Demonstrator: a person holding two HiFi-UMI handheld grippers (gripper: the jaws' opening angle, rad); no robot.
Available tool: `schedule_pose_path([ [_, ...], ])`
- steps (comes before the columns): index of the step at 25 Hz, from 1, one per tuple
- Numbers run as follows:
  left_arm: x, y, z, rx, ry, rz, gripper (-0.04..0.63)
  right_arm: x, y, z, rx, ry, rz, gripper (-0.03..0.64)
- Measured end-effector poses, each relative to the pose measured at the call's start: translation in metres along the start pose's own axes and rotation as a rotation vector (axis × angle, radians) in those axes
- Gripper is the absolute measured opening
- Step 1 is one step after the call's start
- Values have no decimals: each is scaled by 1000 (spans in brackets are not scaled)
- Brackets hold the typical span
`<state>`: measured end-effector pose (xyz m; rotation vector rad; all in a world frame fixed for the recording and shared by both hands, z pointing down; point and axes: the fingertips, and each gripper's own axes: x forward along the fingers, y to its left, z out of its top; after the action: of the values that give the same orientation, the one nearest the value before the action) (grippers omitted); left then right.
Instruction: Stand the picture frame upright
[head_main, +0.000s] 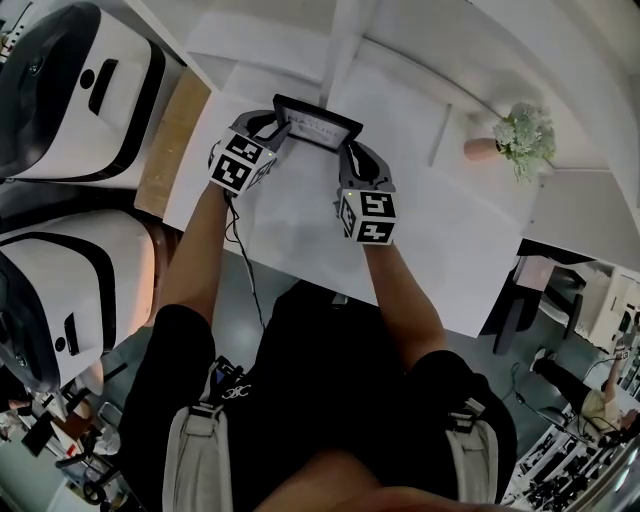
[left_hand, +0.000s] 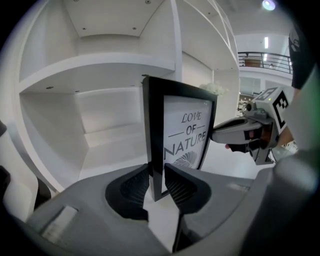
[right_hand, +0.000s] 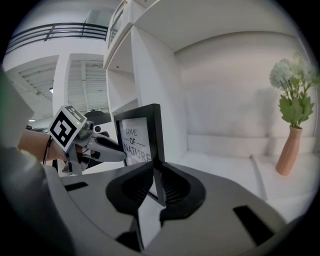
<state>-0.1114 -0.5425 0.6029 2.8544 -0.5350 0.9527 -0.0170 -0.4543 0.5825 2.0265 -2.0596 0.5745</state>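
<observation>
The picture frame (head_main: 315, 125) is black with a white print reading "LOVE OF NATURE". It stands upright on the white shelf surface (head_main: 290, 215), held by both side edges. My left gripper (head_main: 283, 128) is shut on its left edge, and the edge sits pinched between the pads (left_hand: 157, 180). My right gripper (head_main: 348, 150) is shut on the right edge, which runs down between its pads (right_hand: 156, 180). In the left gripper view the print (left_hand: 187, 135) faces the camera and the right gripper (left_hand: 216, 134) reaches in from the right. I cannot tell whether the frame's bottom edge touches the surface.
A pink vase of white flowers (head_main: 520, 140) stands at the right of the shelf, also seen in the right gripper view (right_hand: 290, 125). White shelf compartments (left_hand: 100, 65) rise behind the frame. Two white rounded machines (head_main: 70, 90) sit to the left, below the surface's edge.
</observation>
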Motion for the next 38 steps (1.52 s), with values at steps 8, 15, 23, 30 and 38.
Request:
schedule_pose_path([
  [8, 18, 4, -3, -18, -7, -23, 98, 11, -11, -5, -37, 13, -42, 49],
  [15, 23, 2, 0, -37, -17, -22, 100, 11, -16, -5, -60, 10, -45, 49],
  [23, 5, 11, 0, -75, -48, 73, 169, -2, -14, 3, -96, -32, -65, 52],
  [30, -60, -2, 28, -150, -211, 219, 123, -44, -13, 39, -113, -114, -81, 43],
  [38, -148, -80, 88, -183, -408, 354, 17, -135, -16, 91, -136, -256, -74, 2],
])
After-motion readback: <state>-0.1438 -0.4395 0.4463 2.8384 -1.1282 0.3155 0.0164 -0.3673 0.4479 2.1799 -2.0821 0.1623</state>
